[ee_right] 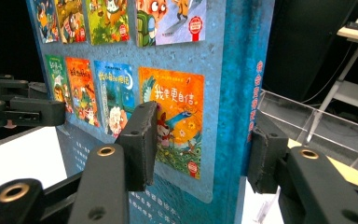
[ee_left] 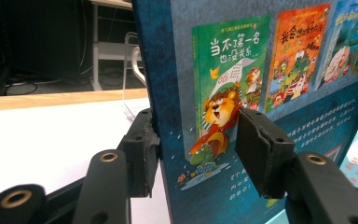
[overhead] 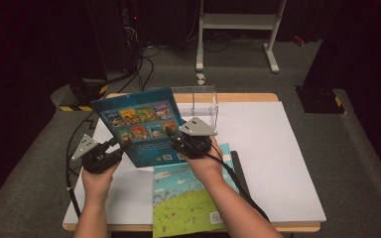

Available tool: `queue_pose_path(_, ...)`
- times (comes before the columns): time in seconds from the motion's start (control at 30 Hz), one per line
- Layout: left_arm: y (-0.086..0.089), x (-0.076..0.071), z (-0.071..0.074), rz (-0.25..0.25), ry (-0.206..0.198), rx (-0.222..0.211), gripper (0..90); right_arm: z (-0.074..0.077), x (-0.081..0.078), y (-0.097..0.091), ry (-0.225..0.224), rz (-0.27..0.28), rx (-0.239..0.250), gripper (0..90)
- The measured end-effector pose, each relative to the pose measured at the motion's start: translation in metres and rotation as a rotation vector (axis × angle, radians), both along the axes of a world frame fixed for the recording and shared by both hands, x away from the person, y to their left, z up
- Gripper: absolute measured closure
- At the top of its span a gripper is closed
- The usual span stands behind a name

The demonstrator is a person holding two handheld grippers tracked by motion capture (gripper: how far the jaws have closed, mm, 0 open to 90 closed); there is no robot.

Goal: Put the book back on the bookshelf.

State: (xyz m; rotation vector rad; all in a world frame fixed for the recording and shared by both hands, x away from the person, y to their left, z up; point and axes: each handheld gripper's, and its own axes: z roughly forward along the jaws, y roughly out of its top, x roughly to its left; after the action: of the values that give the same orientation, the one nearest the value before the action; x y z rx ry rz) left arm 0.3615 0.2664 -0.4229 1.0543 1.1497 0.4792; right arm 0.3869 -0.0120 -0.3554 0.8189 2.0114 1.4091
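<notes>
The blue children's book (overhead: 140, 125) is held up off the white table (overhead: 273, 163), tilted, its back cover showing a grid of small, bright cartoon covers with Chinese titles above lines of pale text. The left gripper (overhead: 115, 145) clamps its lower left edge, pads pressed on both faces. The right gripper (overhead: 174, 142) grips the spine side, jaws about half open around the book's thickness. A clear acrylic box (overhead: 198, 105) stands just behind; a green picture book (overhead: 186, 201) lies flat below.
</notes>
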Motion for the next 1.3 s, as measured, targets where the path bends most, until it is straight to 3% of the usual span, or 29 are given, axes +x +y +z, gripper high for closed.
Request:
queue_pose_path(0.23, 0.004, 0.014, -0.002, 0.013, -0.016, 0.000, 49.8, 0.000, 0.010, 0.006, -0.020, -0.007, -0.001, 50.8)
queue_pose_path(0.53, 0.005, 0.026, -0.010, 0.038, -0.009, 0.026, 49.0, -0.006, 0.020, 0.012, -0.009, -0.017, -0.012, 50.5)
queue_pose_path(0.93, 0.009, 0.029, -0.014, 0.050, -0.002, 0.004, 47.5, -0.007, 0.018, 0.016, -0.022, -0.008, -0.010, 52.7)
queue_pose_path(1.0, 0.011, 0.028, -0.014, 0.070, 0.004, 0.010, 46.4, -0.005, 0.014, 0.018, -0.031, 0.006, -0.009, 54.4)
queue_pose_path(1.03, 0.010, 0.028, -0.014, 0.079, 0.006, -0.008, 46.1, -0.004, 0.013, 0.018, -0.040, 0.017, -0.007, 55.1)
queue_pose_path(1.2, 0.012, 0.026, -0.014, 0.077, 0.003, 0.021, 45.0, -0.002, 0.008, 0.016, -0.030, 0.053, -0.001, 57.0)
queue_pose_path(1.3, 0.014, 0.025, -0.014, 0.093, 0.001, 0.008, 48.3, -0.003, 0.005, 0.014, -0.038, 0.068, -0.011, 59.7)
